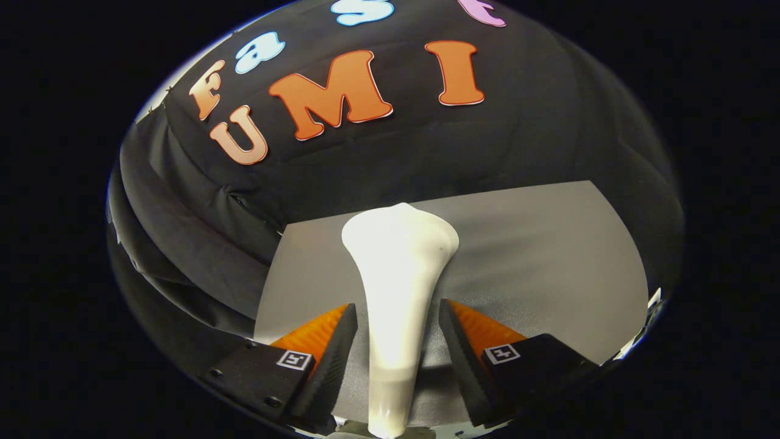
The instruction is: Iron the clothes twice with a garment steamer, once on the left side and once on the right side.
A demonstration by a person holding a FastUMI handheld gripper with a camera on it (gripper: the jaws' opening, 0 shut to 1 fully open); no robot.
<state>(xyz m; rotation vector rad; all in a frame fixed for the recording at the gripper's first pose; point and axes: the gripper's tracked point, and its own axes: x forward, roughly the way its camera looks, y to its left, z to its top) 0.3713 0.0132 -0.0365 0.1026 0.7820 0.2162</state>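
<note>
Nearest, the gripper (397,341) is standing with its two fingers (332,353) spread apart on either side of a white garment steamer (399,274). A visible gap is showing between each finger and the steamer's narrow handle, so the fingers are bracketing it rather than pressing on it; whether anything lower down is bearing the steamer's weight cannot be told.

Just beyond the fingertips, the steamer is widening into its flared head, which is pointing away toward the far edge of a plain grey surface (548,256). That grey expanse is spreading under and past the head; it may be the clothes laid flat or a bare mat, and no seam, collar or fold is showing to settle which. The head is sitting left of the surface's middle, with more grey showing on the right side.

Farther off, the booth's black cloth wall (426,152) is rising behind the far edge.

Judging by this, no pass can be counted as done: both strokes are seemingly remaining.
</note>
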